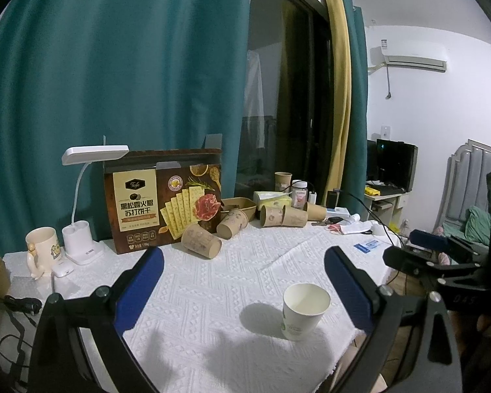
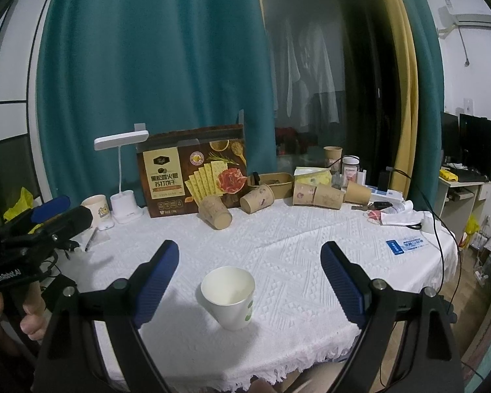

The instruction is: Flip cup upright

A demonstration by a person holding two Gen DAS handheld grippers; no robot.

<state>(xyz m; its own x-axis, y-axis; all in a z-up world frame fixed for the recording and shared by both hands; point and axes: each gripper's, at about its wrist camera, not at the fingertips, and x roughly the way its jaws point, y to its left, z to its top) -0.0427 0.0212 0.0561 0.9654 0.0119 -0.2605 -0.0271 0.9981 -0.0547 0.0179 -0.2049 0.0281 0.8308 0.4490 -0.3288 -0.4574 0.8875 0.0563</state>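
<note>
A white paper cup (image 1: 304,311) (image 2: 228,296) with a green print stands upright, mouth up, on the white tablecloth (image 1: 239,271) (image 2: 278,249) near the table's front edge. My left gripper (image 1: 244,258) is open, its blue pads wide apart, and the cup sits low between them, nearer the right pad, touching neither. My right gripper (image 2: 249,251) is open too, with the cup between its fingers, closer to the left pad and clear of both. Each gripper shows at the edge of the other's view.
Several brown paper cups (image 1: 201,240) (image 2: 215,212) lie on their sides at the back of the table. Behind them stand a cracker box (image 1: 162,201), a white desk lamp (image 1: 81,206), a cream mug (image 1: 42,245), a tissue pack (image 2: 312,175) and a jar (image 2: 350,167). Cables run at the right.
</note>
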